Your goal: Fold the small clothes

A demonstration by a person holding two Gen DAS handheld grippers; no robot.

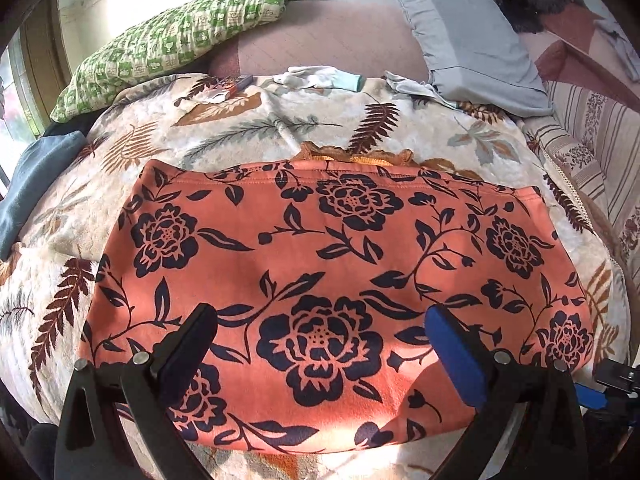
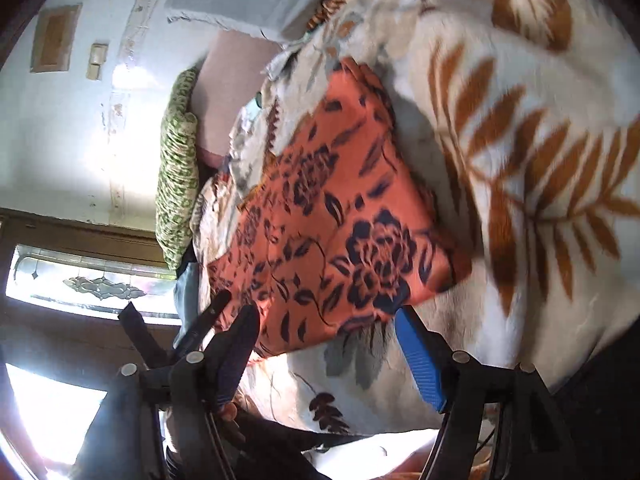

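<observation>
Folded coral floral-print garment [image 1: 340,264] on plush leaf-patterned blanket [image 1: 224,136]

No readable text, label, brand, number or sign shows in either view.

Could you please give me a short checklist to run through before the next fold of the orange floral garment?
1. Left gripper open, holding nothing: ok.
2. Right gripper open, holding nothing: ok.
3. Orange floral garment lying flat on the leaf-print blanket: ok.
4. Near edge within reach of both grippers: ok, as far as I can judge.
5. Layers underneath aligned: cannot tell; lace trim peeks out at the far edge.
</observation>
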